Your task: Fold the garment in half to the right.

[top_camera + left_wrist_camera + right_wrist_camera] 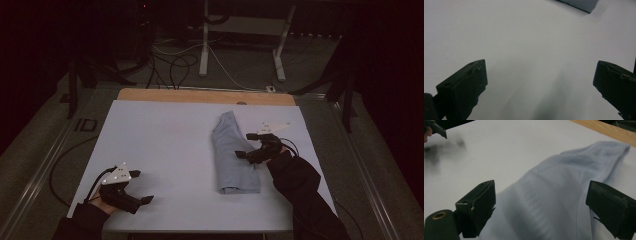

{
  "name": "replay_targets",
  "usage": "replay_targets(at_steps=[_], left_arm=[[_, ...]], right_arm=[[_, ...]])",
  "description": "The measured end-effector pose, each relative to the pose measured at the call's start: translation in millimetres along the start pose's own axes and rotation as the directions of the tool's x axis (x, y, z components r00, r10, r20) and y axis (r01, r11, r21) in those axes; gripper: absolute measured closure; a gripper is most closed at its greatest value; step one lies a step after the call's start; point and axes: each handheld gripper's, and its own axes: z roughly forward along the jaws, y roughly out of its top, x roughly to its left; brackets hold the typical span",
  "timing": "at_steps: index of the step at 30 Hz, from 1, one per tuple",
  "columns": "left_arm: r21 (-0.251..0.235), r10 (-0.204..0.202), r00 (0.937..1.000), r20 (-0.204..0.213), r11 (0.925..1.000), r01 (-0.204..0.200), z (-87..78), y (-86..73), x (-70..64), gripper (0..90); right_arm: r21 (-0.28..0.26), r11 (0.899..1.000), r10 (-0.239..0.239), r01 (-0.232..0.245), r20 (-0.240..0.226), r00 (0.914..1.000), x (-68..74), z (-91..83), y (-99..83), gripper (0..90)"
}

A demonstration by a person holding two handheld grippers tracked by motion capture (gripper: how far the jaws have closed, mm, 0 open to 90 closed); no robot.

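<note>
On the one counter (165, 150), flat and matte white with a bare wooden strip along its far edge: a single light blue cloth (232, 157), soft knit, folded into a long narrow band, right of centre. Over its right edge, right claw (254, 146), black and blocky, spread wide, pinching nothing. At near left, well apart from the cloth, left claw (141, 187), likewise spread, above bare surface.

Looks like a dim lab or test room: white-covered tabletop (165, 150) under the jaws, loose cables (175, 62) on grey carpet and a bare desk frame (240, 30) beyond them.
</note>
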Motion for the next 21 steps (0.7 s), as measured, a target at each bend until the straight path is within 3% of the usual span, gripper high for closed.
replay_targets(at_steps=[5,18,21], left_arm=[[0.007,0.007,1.0000,-0.006,1.0000,-0.007,-0.4,-0.2,-0.5,0.4],[0.006,0.009,0.9999,-0.013,0.9999,-0.009,-2.4,-0.6,0.1,0.4],[0.011,0.013,0.9998,-0.016,0.9998,-0.013,-2.4,-1.0,-0.1,0.4]], right_arm=[[0.003,1.000,0.011,-0.011,0.023,0.9997,5.0,-12.7,-19.2,9.2],[0.041,0.998,0.056,-0.057,0.025,0.9981,13.7,-33.8,-63.7,9.2],[0.059,0.997,0.052,-0.055,0.050,0.9974,17.2,-38.4,-72.5,9.2]])
